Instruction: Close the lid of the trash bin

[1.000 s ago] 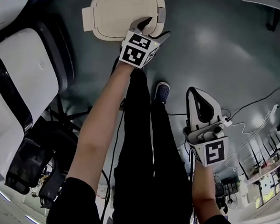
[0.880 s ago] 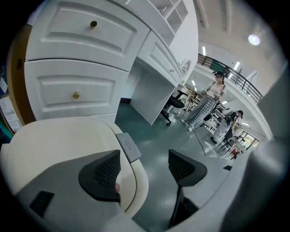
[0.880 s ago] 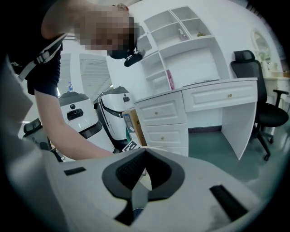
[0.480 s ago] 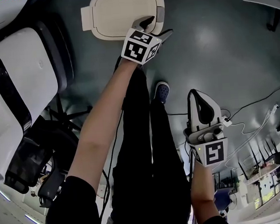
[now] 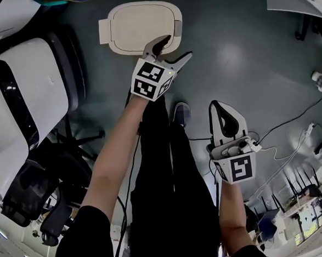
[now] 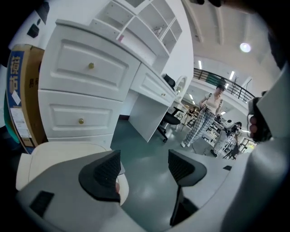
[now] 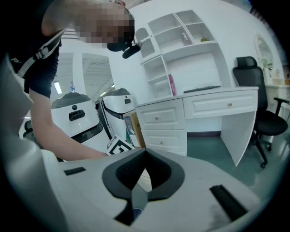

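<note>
The cream trash bin [image 5: 140, 28] stands on the floor at the top of the head view, its lid down flat on the rim. My left gripper [image 5: 170, 50] hovers open just off the bin's near right edge, with nothing between its jaws. In the left gripper view the bin's lid [image 6: 54, 156] lies low at the left, behind the left jaw, and the left gripper [image 6: 144, 168] stands open over bare floor. My right gripper [image 5: 222, 114] hangs shut and holds nothing, well short of the bin, beside the person's leg; its view shows the right gripper [image 7: 145, 165] with its pads together.
A large white and black machine [image 5: 21, 102] fills the left side. White drawers [image 6: 84, 90] and a cardboard box [image 6: 20, 97] stand behind the bin. Cables [image 5: 293, 138] trail over the green floor at the right. People [image 6: 204, 115] stand far off by an office chair [image 6: 170, 122].
My left gripper has drawn back off the lid, toward the person and slightly left. The right gripper has stayed put.
</note>
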The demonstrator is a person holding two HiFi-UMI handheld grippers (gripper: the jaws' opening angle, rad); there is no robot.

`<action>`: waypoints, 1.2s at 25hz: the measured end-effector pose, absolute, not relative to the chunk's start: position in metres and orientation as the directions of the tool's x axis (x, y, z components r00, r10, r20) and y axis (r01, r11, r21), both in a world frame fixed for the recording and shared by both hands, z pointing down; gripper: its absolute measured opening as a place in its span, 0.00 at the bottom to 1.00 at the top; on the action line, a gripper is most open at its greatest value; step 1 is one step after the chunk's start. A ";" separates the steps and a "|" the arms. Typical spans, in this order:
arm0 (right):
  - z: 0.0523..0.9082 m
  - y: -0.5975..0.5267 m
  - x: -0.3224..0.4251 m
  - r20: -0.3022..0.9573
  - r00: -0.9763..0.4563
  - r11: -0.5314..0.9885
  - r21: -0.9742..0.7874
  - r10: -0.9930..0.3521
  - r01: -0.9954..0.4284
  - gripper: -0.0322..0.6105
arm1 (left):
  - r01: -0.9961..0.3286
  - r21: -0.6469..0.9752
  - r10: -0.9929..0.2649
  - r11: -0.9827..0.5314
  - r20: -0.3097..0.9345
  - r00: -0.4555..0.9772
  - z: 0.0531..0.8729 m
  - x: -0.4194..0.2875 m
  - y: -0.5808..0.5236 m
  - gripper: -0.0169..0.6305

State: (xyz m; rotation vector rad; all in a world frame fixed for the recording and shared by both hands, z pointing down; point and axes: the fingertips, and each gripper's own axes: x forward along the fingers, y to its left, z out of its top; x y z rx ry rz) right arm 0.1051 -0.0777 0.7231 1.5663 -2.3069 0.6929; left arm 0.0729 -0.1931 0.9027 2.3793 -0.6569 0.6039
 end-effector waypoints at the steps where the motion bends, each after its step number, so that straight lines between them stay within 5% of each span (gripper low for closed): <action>1: 0.717 -0.078 0.105 0.471 -0.381 0.308 -0.227 -0.796 -0.924 0.06 | -0.572 0.417 -0.322 -0.706 0.530 0.784 0.885 0.071 -0.189 0.55; 23: 0.454 0.009 0.105 0.381 -0.388 0.393 -0.068 -0.839 -0.917 0.06 | -0.686 0.239 -0.628 -0.687 0.278 0.727 0.457 -0.048 -0.051 0.55; 30: 0.392 0.061 0.098 0.329 -0.411 0.416 -0.058 -0.851 -0.908 0.06 | -0.733 0.212 -0.697 -0.646 0.227 0.680 0.380 -0.065 0.023 0.55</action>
